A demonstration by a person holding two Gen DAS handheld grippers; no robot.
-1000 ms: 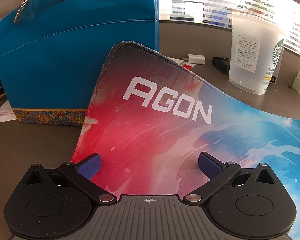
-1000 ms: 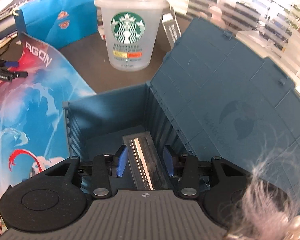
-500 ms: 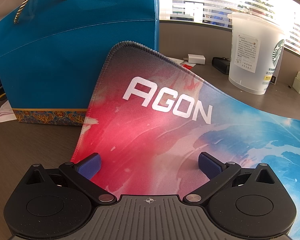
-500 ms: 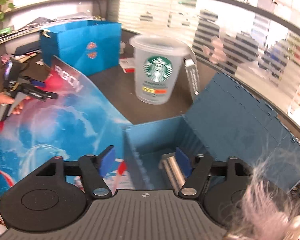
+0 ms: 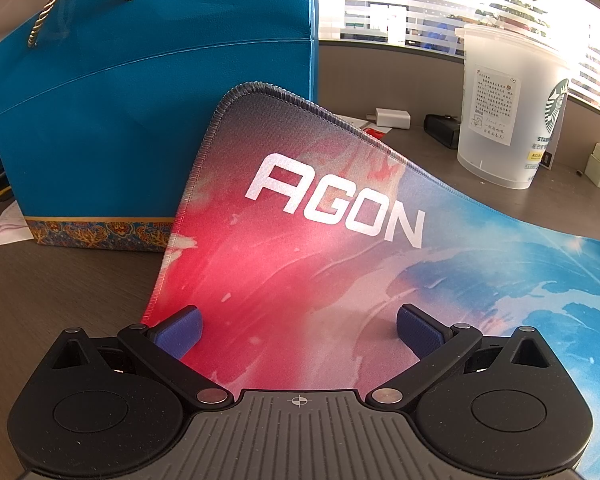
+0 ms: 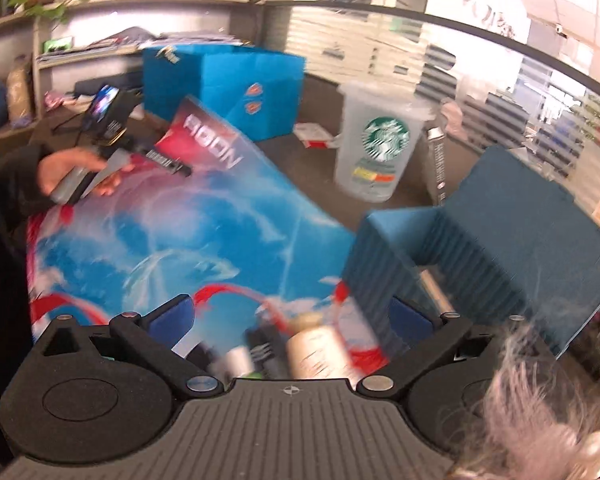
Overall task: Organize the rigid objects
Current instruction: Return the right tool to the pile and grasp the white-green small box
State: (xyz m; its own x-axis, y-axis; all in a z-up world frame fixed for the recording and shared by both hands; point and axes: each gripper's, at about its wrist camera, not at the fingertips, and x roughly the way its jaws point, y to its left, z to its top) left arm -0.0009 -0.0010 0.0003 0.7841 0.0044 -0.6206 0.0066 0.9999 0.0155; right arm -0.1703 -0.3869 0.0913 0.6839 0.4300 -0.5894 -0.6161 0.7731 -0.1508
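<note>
In the right wrist view an open blue storage box (image 6: 496,232) with its lid up stands at the right on the AGON mat (image 6: 204,224); a silver metal bar (image 6: 434,292) lies inside. My right gripper (image 6: 296,320) is open and empty, above several blurred small items, among them a cream bottle (image 6: 320,352) and dark pieces (image 6: 260,354). My left gripper (image 5: 298,328) is open and empty, low over the mat's red corner (image 5: 300,240). It also shows in the right wrist view (image 6: 100,160), held by a hand.
A blue paper gift bag (image 5: 148,120) with rope handle stands behind the mat's raised corner. A frosted Starbucks cup (image 5: 508,104) stands at the right; it also shows in the right wrist view (image 6: 380,144). A white charger (image 5: 392,118) and a black item (image 5: 442,128) lie behind.
My right gripper opened, left the silver bar in the blue box, and pulled back and left, bringing the small items on the mat into view. The left gripper has not moved.
</note>
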